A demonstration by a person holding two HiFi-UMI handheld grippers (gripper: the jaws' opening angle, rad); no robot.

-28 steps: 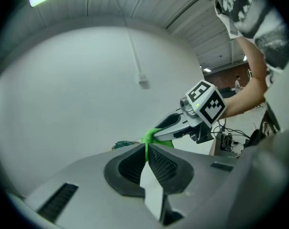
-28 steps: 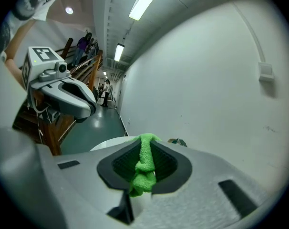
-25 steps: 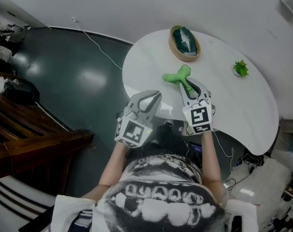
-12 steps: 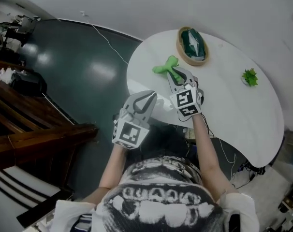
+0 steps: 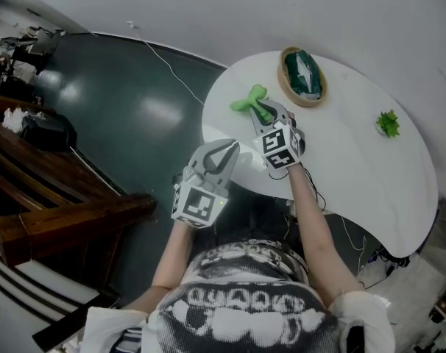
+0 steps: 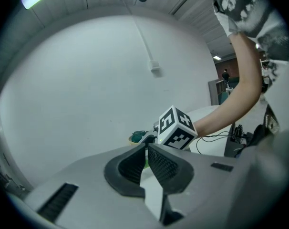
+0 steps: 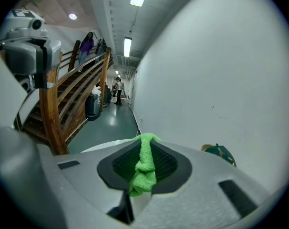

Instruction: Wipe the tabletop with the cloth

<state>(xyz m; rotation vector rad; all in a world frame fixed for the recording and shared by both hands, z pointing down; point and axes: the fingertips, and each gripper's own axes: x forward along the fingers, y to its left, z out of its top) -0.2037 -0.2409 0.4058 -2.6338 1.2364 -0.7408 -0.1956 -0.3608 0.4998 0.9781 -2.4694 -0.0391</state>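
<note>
Item: white round desk [image 5: 355, 160], the surface to be wiped, no stain or spill discernible on it. Item: green cloth [image 5: 245, 101], bunched into a narrow fold and clamped between the fingers of the right gripper [image 5: 261, 110], which reaches over the desk's left portion. The loose end trails ahead of the fingertips, apparently so that it meets the desktop first as the working surface; actual contact with the desk cannot be confirmed. In the right gripper view the cloth [image 7: 143, 168] fills the gap between the two ribbed pads. Item: left gripper [image 5: 224, 148], held off the desk's near edge above the dark floor, its fingers drawn together on nothing, apparently parked clear of the wiping path. Item: shallow tan basket [image 5: 302, 76] with dark green contents, at the far rim. Item: small potted plant [image 5: 388, 123], near the right rim, well apart from the cloth. Markings: black-and-white square markers on the cube of each gripper; no brand, label or legible writing anywhere.
</note>
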